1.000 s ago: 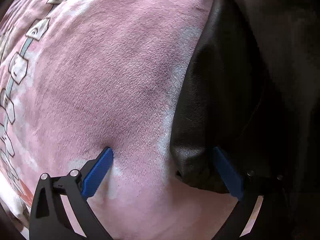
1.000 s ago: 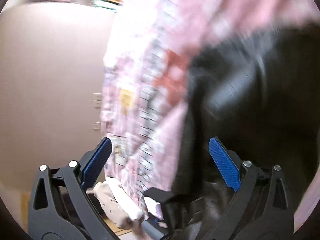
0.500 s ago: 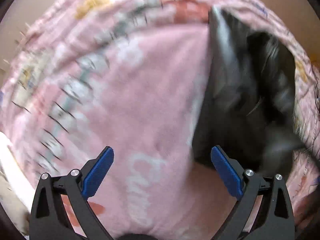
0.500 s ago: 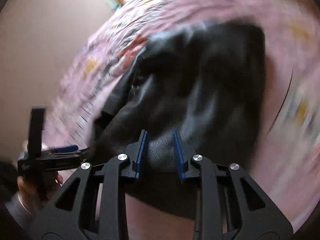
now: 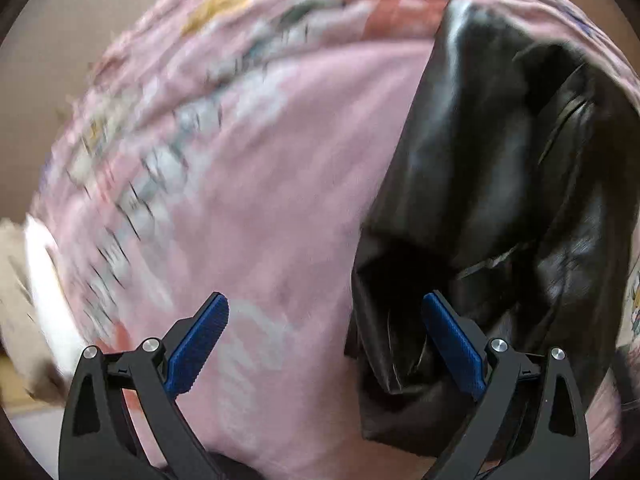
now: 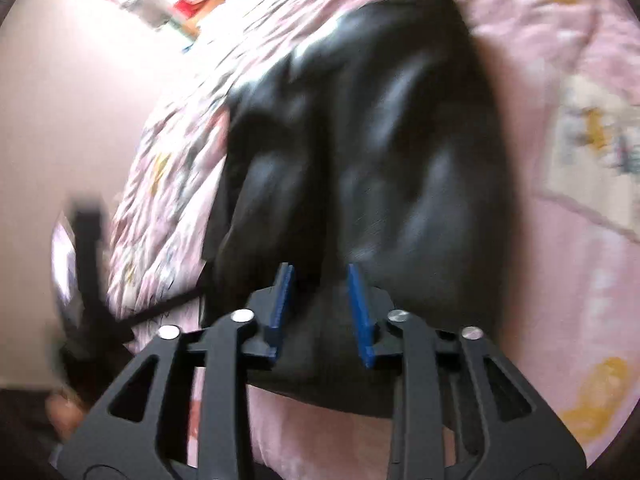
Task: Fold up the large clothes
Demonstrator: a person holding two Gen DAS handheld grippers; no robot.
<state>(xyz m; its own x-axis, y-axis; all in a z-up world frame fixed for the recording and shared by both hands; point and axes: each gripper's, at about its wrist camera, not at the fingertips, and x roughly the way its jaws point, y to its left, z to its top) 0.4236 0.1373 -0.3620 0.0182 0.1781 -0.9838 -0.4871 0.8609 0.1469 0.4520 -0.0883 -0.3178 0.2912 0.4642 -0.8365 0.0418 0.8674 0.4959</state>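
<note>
A black leather jacket (image 5: 500, 184) lies crumpled on a pink patterned blanket (image 5: 256, 184). In the left wrist view my left gripper (image 5: 328, 340) is open and empty, above the blanket with the jacket's left edge by its right finger. In the right wrist view the jacket (image 6: 380, 140) fills the middle, blurred. My right gripper (image 6: 322, 308) has its jaws close together on a fold of the jacket's near edge. The left gripper (image 6: 86, 280) shows as a dark blur at the far left of that view.
The pink blanket (image 6: 560, 240) covers a bed and drops off at its left edge beside a beige wall (image 6: 80, 100). A white fluffy thing (image 5: 24, 280) lies at the far left. Cluttered shelves (image 6: 192, 4) stand far behind.
My right gripper went from wide open to nearly shut on the jacket's near edge. My left gripper pulled back from the blanket and stayed open. Both views moved away from the bed.
</note>
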